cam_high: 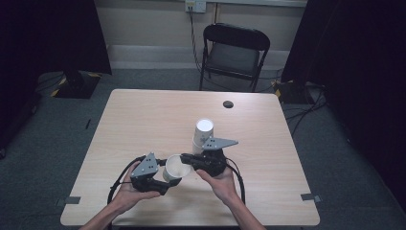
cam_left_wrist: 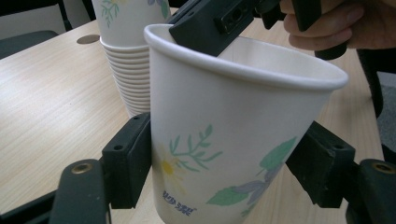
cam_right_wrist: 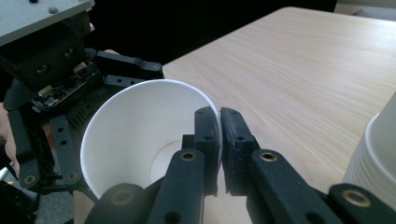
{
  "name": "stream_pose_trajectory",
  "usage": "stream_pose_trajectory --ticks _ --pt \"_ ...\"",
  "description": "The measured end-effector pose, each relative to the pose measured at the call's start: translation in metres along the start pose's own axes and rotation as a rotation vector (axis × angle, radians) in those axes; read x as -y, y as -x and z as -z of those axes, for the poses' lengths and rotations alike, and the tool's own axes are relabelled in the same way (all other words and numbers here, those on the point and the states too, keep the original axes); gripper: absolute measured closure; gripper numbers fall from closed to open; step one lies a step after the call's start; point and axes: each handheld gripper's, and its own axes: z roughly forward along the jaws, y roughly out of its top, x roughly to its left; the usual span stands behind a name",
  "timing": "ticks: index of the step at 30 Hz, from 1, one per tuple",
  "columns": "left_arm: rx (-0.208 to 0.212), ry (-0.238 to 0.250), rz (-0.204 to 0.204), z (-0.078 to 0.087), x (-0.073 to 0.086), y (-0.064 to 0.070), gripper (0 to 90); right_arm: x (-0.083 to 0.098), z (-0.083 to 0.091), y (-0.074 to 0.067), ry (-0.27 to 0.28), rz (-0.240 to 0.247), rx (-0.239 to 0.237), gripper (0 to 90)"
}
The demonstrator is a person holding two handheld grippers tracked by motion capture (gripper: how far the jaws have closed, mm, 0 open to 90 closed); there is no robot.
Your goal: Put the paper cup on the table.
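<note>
We have both tools on one paper cup (cam_high: 175, 167), held just above the near middle of the worktop (cam_high: 143, 120). Our left hand-held gripper (cam_left_wrist: 219, 158) clamps the cup's body from both sides, its black pads pressed flat against the printed wall. Our right hand-held gripper (cam_right_wrist: 219, 140) pinches the cup's rim, one jaw inside the mouth, one outside, clenched tight on the thin paper.

Just behind the cup stands the stack (cam_high: 203, 134) of nested cups, upright, the top one's mouth open to us. In the left gripper view it rises close behind the held cup, its rolled rims ribbed one over another. It sits right by our right hand (cam_high: 221, 184), so there is little room on that side.

Farther back a small dark round spot (cam_high: 228, 104) lies on the worktop, well apart. Beyond the far edge stands a black folding chair (cam_high: 233, 53), with cables trailing on the grey carpet.

The cup is a white tapered cone with a rolled lip, smooth inside, printed outside with green leaves, a yellow flower and blue lettering. The worktop is pale wood grain, matt, with rounded corners. The jaws are blocky black plastic with screw holes.
</note>
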Motion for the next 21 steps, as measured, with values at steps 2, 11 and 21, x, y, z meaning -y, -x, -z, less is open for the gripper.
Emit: stream_pose_trajectory --ticks 2,11,21 --pt "-0.006 -0.01 0.001 0.0 0.0 0.0 26.6 -0.001 -0.002 0.0 -0.014 -0.015 0.006 87.5" --pt "-0.051 -0.036 -0.081 -0.004 -0.002 0.005 22.2 -0.003 -0.014 -0.003 -0.121 -0.027 0.032 88.1" --pt "-0.05 -0.046 -0.083 -0.005 -0.002 0.006 20.1 -0.005 -0.024 -0.006 -0.197 -0.037 0.042 88.1"
